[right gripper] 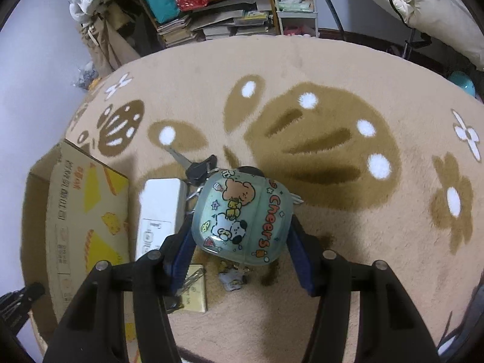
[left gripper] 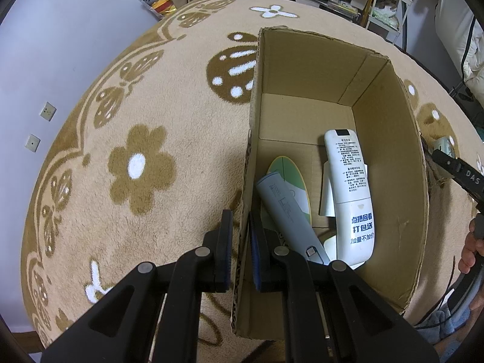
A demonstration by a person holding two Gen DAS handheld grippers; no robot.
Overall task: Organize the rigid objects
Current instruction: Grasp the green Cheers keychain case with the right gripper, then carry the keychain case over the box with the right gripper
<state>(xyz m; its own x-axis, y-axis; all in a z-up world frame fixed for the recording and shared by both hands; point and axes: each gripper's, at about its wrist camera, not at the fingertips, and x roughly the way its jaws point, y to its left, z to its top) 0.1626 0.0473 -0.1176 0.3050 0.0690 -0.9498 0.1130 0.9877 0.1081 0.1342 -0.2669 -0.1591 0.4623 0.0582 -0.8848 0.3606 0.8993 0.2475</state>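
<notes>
Right tongs point(right gripper: 240, 227) clamped on the pale green cartoon case point(right gripper: 242, 217), lifted over the rug point(right gripper: 332, 287). Cardboard box point(right gripper: 75, 211) lying to their left, across the white power bank point(right gripper: 160, 211); sideways carry needed. Left tongs point(left gripper: 240, 242) pinched on the box wall point(left gripper: 245, 211), steadying it.

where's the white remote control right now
In the left wrist view, the white remote control lies inside the cardboard box, near its right wall, beside a grey power bank.
</notes>
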